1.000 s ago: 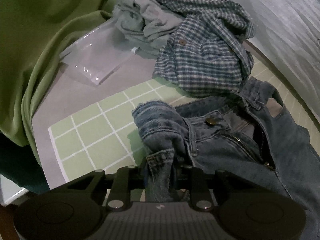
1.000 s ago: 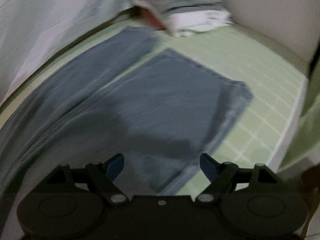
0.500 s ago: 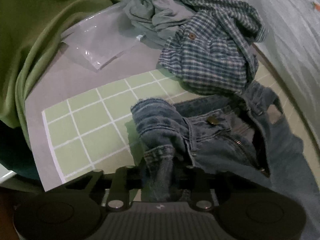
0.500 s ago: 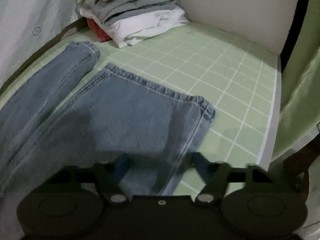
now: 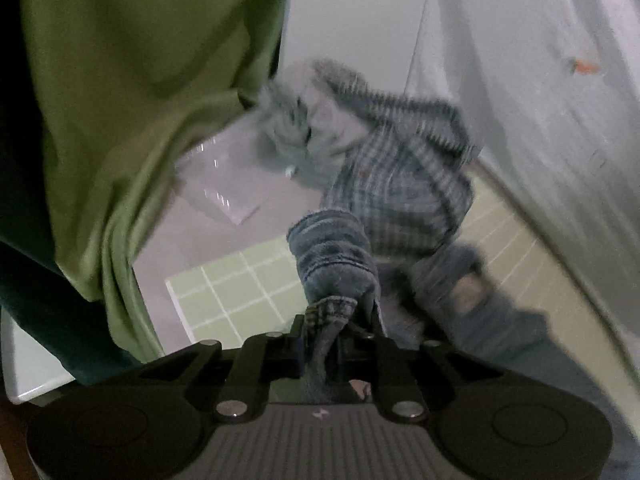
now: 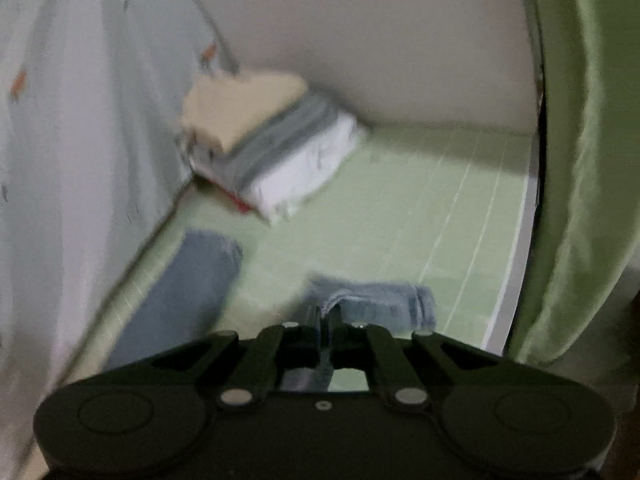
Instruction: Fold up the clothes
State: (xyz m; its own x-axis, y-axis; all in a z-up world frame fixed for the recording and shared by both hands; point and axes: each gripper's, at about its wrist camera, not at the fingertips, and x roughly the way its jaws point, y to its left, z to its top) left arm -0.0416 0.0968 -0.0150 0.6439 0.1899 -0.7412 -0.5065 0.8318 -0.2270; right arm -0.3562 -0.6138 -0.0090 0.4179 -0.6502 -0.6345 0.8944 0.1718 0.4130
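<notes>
A pair of blue jeans lies on the green checked mat. My left gripper (image 5: pixel 334 332) is shut on the jeans' waistband (image 5: pixel 332 256) and holds it lifted above the mat (image 5: pixel 236 284). My right gripper (image 6: pixel 326 320) is shut on the hem of one jeans leg (image 6: pixel 384 304) and holds it raised. The other jeans leg (image 6: pixel 188 288) lies flat along the mat's left edge in the right wrist view. Both views are motion-blurred.
A crumpled plaid shirt (image 5: pixel 400 184) and a grey garment (image 5: pixel 292 140) lie beyond the waistband, next to a clear plastic bag (image 5: pixel 224 188). A stack of folded clothes (image 6: pixel 264 148) sits at the far corner. Green fabric (image 5: pixel 140 100) hangs at the side; it also shows in the right wrist view (image 6: pixel 580 160).
My right gripper went from open above the jeans leg to shut on its hem and lifted it. My left gripper raised the waistband higher; both cameras tilted upward.
</notes>
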